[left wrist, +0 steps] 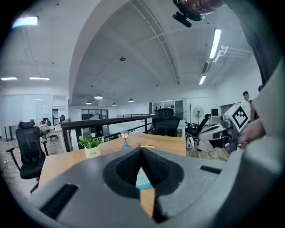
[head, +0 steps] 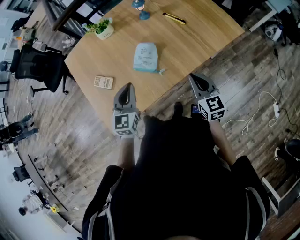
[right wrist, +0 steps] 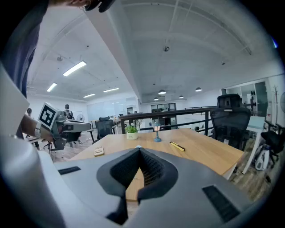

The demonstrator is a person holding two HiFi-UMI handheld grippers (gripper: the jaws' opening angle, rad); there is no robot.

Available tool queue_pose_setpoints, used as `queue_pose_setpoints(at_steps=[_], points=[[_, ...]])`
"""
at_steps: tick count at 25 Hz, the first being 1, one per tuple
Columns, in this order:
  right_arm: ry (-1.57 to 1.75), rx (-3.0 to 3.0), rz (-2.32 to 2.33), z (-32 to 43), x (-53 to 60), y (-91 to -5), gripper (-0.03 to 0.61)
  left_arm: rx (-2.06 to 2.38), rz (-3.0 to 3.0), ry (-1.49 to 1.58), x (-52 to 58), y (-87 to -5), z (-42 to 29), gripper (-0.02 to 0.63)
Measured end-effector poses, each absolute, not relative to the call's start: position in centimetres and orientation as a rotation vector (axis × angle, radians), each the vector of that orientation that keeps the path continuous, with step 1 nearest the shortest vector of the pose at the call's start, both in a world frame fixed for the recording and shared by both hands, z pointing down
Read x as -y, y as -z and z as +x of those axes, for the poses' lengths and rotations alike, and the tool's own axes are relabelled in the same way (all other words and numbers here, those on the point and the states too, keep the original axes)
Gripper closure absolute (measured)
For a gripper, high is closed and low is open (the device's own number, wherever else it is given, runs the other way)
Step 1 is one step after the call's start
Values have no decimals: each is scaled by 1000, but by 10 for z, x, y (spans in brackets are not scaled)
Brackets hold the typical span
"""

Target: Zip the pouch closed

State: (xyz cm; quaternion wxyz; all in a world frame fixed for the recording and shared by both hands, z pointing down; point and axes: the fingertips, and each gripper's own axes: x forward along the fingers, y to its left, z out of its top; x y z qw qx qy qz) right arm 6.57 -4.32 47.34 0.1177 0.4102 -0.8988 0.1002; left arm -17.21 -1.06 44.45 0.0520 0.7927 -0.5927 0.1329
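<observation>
Pouch (head: 146,57), soft pale-blue, on wooden table (head: 192,44); left tool (head: 127,87) and right tool (head: 194,78) closed.

Wooden table (head: 187,42) in front of me: potted plant (head: 103,28) nr far-left corner, calculator (head: 103,82) by left edge, yellow pen (head: 174,18) & sm blue lamp (head: 140,8) far side. Black office chair (head: 40,68) to its left.

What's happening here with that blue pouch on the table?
A person stands at the edge of the wooden table. The left hand-held gripper and the right hand-held gripper are both shut and empty, held near that edge. The light blue pouch lies untouched farther in. Zipping has not begun.
</observation>
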Motion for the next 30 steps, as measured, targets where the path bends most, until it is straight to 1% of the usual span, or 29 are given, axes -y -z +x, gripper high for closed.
queue_pose_setpoints(at_steps=[13, 17, 22, 30], points=[[-294, 2650, 1195, 63, 49, -472, 568, 1769, 2409, -387, 21, -444, -177, 615], [-306, 2638, 1157, 63, 57, -486, 568, 1761, 2398, -378, 21, -442, -175, 615], [-324, 2582, 1001, 38, 77, -535, 568, 1763, 2373, -363, 8, -441, -175, 615], [-221, 2438, 507, -44, 99, -642, 568, 1732, 2286, -385, -21, -461, -177, 615]])
